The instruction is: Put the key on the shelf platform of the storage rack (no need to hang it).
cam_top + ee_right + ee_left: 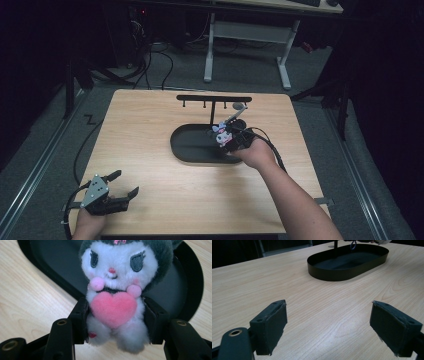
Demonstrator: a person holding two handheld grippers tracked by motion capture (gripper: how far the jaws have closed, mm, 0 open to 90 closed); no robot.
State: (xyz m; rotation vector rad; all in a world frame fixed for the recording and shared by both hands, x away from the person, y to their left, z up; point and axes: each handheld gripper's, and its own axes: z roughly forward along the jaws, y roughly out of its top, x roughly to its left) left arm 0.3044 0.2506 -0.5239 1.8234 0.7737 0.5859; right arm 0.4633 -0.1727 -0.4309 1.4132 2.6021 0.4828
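Observation:
A small plush toy (pixel 113 287), white with a dark grey hood and a pink heart on its belly, sits squeezed between the jaws of my right gripper (pixel 113 320). In the high view the right gripper (pixel 231 140) holds the plush toy (pixel 221 134) over the right end of a black oval tray (pixel 192 150). A black T-shaped hanger stand (pixel 214 100) with small hooks rises from the tray. My left gripper (pixel 122 187) rests open near the table's front left corner, nothing between its pads (pixel 270 325). The tray (pixel 337 271) lies far ahead of it.
The wooden table (pixel 150 125) has bare room left of and in front of the tray. A grey tag or key ring (pixel 240 107) hangs near the stand's right end. Beyond the table are a white desk frame (pixel 247 45) and cables on the floor.

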